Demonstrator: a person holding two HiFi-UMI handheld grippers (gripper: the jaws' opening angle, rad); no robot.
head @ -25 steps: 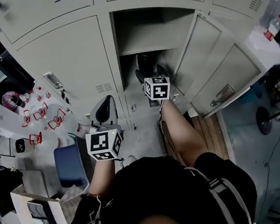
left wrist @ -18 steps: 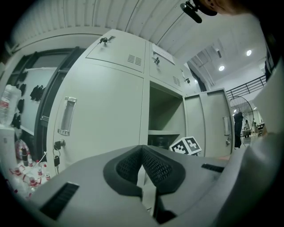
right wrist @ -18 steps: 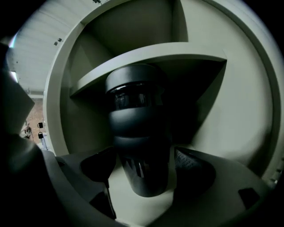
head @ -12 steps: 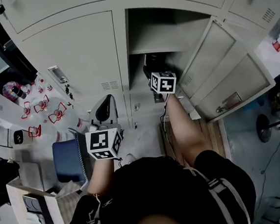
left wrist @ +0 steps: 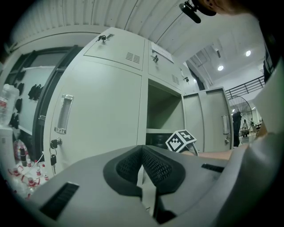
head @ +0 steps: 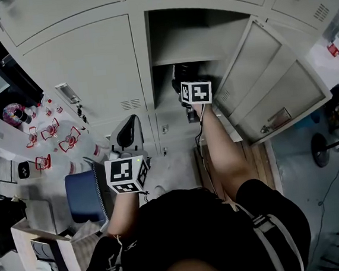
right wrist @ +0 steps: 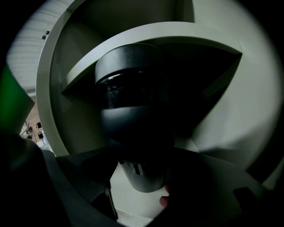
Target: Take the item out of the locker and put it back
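Note:
The item is a black, rounded flask (right wrist: 133, 102) standing inside the open locker (head: 199, 37), under its shelf (head: 186, 57); in the head view only a dark shape (head: 181, 73) of it shows. My right gripper (head: 186, 82) reaches into the compartment, and in the right gripper view the right gripper (right wrist: 142, 175) has a dark jaw close against each side of the flask's lower part. My left gripper (head: 128, 130) hangs low in front of the shut locker doors; in the left gripper view the left gripper (left wrist: 143, 165) has its ribbed pads together with nothing between them.
The locker door (head: 268, 72) stands swung open to the right. Keys (left wrist: 53, 148) hang from the shut door at left, below its handle (left wrist: 61, 113). On the floor at left are a blue seat (head: 83, 197), red-and-white items (head: 56, 134) and a cardboard box (head: 41, 257).
My right gripper has gone further up into the locker compartment, toward the flask. The left gripper has stayed where it was.

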